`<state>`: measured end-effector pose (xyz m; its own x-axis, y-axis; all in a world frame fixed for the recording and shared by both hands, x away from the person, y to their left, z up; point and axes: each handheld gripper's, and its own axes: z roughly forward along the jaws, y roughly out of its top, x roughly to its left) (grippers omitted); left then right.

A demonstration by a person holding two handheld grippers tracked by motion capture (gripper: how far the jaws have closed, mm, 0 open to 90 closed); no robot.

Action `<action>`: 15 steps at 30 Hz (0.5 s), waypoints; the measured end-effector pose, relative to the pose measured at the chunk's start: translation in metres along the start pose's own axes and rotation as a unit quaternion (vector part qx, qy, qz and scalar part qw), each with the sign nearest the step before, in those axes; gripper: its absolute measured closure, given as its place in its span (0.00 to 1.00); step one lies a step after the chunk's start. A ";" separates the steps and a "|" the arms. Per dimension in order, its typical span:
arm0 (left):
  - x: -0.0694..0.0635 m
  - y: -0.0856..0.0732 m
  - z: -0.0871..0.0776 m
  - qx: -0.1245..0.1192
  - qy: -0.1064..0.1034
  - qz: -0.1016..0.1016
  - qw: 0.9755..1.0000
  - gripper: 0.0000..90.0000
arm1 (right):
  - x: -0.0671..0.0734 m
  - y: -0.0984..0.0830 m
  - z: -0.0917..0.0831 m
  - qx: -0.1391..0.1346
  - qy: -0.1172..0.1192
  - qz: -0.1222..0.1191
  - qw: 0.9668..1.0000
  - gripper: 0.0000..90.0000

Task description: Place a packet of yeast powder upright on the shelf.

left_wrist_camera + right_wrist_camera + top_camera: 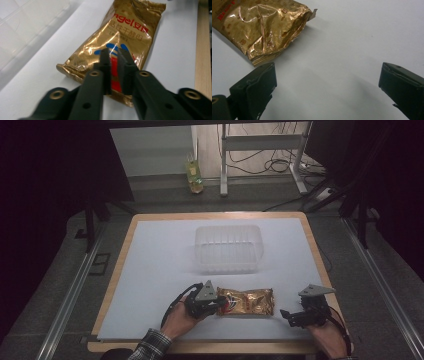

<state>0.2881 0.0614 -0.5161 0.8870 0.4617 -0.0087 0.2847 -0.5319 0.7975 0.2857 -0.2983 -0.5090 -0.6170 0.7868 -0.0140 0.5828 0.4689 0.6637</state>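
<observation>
A crinkled gold foil packet (247, 301) with red and blue print lies flat on the white sheet near the table's front edge. My left gripper (222, 304) is at the packet's left end. In the left gripper view its jaws stand almost together, pinching the near end of the packet (125, 30), so the left gripper (113, 53) is shut on it. To the right of the packet, my right gripper (286, 315) rests low over the sheet. The right gripper (327, 75) is wide open with only bare sheet between its jaws, and the packet's (262, 27) other end lies just ahead at upper left.
A clear plastic tub (228, 247) stands behind the packet at mid-table, also seen as the tub (20, 27) at upper left. The white sheet (160, 260) covers a wooden table whose edge (203, 50) runs close by. A bottle (194, 177) stands on the floor beyond.
</observation>
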 end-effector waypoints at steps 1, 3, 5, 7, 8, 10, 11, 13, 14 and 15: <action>0.001 0.000 0.001 -0.002 -0.004 -0.006 1.000 0.96 | 0.000 0.000 0.000 0.000 0.001 0.000 1.000 0.02; 0.003 0.001 0.004 -0.005 -0.010 -0.013 1.000 0.99 | 0.001 0.001 0.001 0.001 0.002 -0.002 1.000 0.02; 0.005 0.003 0.007 -0.010 -0.018 -0.019 1.000 0.99 | 0.001 0.001 0.002 0.000 0.003 -0.004 1.000 0.02; 0.005 0.004 0.012 -0.010 -0.018 -0.018 1.000 0.99 | 0.002 0.001 0.003 0.001 0.005 -0.006 1.000 0.02; 0.006 0.004 0.014 -0.009 -0.018 -0.017 1.000 0.99 | 0.002 0.001 0.003 0.002 0.006 -0.008 1.000 0.02; 0.006 0.004 0.017 -0.007 -0.018 -0.016 1.000 0.99 | 0.002 0.002 0.003 0.003 0.007 -0.008 1.000 0.02; 0.006 0.003 0.021 -0.005 -0.013 -0.012 1.000 0.99 | 0.003 0.001 0.003 0.002 0.008 -0.008 1.000 0.02; 0.007 0.000 0.024 -0.007 -0.014 -0.016 1.000 0.98 | 0.002 0.001 0.003 0.003 0.010 -0.007 1.000 0.02; 0.007 0.000 0.024 -0.007 -0.014 -0.016 1.000 0.98 | 0.002 0.001 0.003 0.003 0.010 -0.007 1.000 0.02; 0.009 -0.002 0.024 -0.009 -0.022 -0.023 0.999 0.98 | 0.002 0.001 0.003 0.003 0.012 -0.006 1.000 0.02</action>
<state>0.3043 0.0493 -0.5321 0.8879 0.4545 -0.0716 0.3199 -0.4980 0.8060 0.2869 -0.2950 -0.5109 -0.6368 0.7710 -0.0047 0.5783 0.4816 0.6585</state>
